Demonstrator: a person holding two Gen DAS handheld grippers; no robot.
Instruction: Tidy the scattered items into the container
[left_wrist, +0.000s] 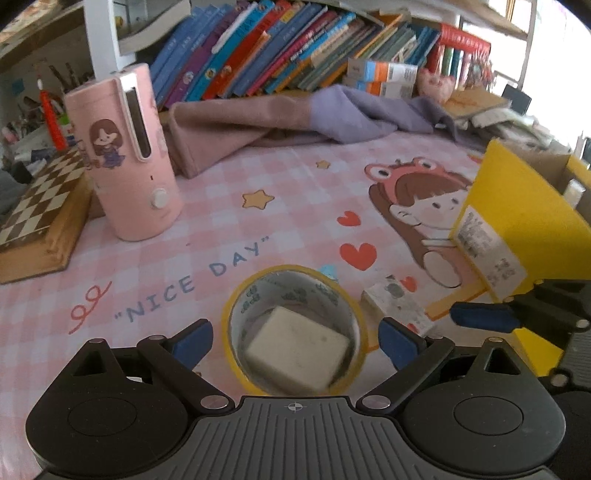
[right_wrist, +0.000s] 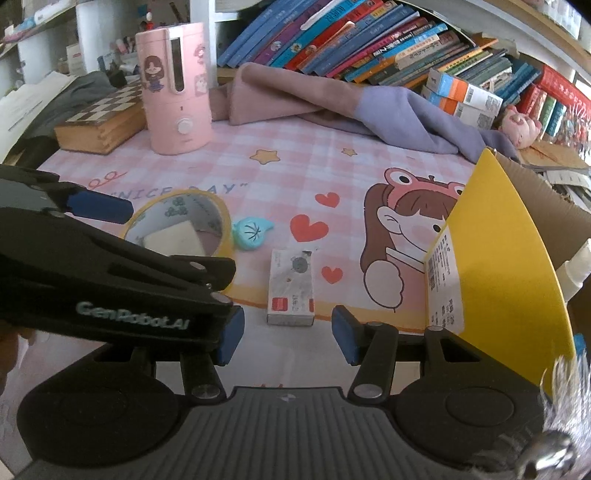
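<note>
A yellow tape roll (left_wrist: 295, 288) lies flat on the pink checked mat with a white eraser block (left_wrist: 299, 350) inside its ring. My left gripper (left_wrist: 295, 343) is open, one blue pad on each side of the roll, with small gaps showing. Just right of it lies a small white box (left_wrist: 397, 306). In the right wrist view that white box (right_wrist: 291, 291) lies just ahead of my right gripper (right_wrist: 288, 339), which is open; its pads do not touch the box. A teal toy (right_wrist: 251, 230) lies beside the tape roll (right_wrist: 218, 221). The yellow cardboard container (right_wrist: 498, 240) stands at the right.
A pink humidifier (left_wrist: 129, 147) and a wooden chessboard (left_wrist: 37, 214) stand at the back left. Folded pink and purple cloth (left_wrist: 295, 118) lies before a row of books (left_wrist: 277, 48). The left gripper's arm (right_wrist: 110, 288) crosses the right view. A white bottle (right_wrist: 576, 266) sits inside the container.
</note>
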